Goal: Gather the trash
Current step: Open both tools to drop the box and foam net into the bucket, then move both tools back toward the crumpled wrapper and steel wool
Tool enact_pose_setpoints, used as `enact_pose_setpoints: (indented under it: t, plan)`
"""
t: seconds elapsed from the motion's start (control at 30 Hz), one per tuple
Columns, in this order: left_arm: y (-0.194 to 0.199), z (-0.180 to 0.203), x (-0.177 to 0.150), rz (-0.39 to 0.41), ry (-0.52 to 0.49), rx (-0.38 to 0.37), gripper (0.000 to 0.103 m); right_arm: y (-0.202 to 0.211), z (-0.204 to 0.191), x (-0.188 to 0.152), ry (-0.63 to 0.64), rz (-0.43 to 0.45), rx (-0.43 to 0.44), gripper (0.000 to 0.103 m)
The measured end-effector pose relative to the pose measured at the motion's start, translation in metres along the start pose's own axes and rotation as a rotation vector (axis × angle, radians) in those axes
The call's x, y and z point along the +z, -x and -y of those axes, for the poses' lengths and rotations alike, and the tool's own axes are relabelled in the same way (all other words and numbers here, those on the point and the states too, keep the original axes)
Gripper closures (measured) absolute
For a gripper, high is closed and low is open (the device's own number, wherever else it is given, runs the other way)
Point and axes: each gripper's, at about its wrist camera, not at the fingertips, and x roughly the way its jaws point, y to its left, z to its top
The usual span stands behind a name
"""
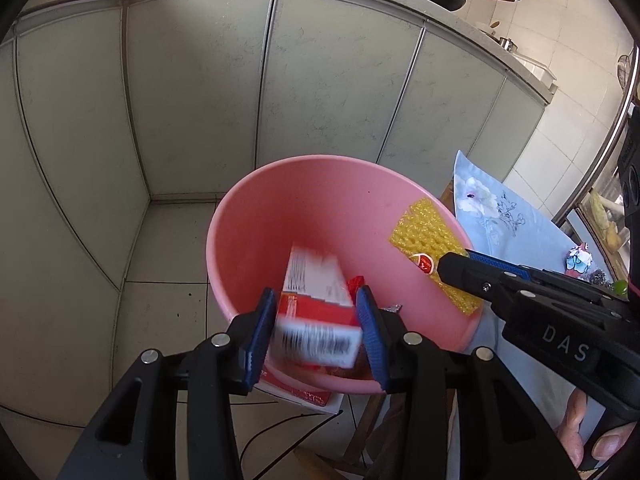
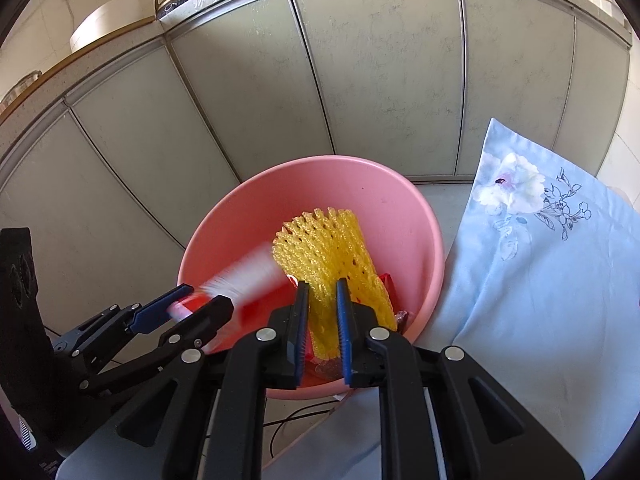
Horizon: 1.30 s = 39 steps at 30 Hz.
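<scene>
Left wrist: box between left gripper pads, blurred; grip unclear.
Right gripper clenches net over basin.

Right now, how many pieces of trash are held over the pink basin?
2: a red-and-white carton between the left gripper pads, and yellow foam netting pinched in the right gripper. More wrappers lie in the pink basin, partly hidden.

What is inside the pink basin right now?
In the pink basin: a blurred red-and-white box, a yellow foam net and a red wrapper. The bottom is mostly covered.
</scene>
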Motion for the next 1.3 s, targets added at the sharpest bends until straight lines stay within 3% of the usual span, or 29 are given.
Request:
enact_pose_setpoints:
  t: [0.33, 0.77, 1.3]
  plan:
    - [0.006, 0.001, 0.002, 0.016, 0.003, 0.011, 0.06, 0.005, -0.002, -0.002, 0.0, 0.01, -0.003, 0.071]
    - [0.021, 0.012, 0.006, 0.039, -0.024, 0.007, 0.059, 0.03, 0.007, -0.013, -0.021, 0.043, -0.01, 0.07]
    - [0.062, 0.055, 0.006, 0.079, -0.101, -0.044, 0.056, 0.076, 0.045, -0.04, -0.115, 0.099, -0.033, 0.07]
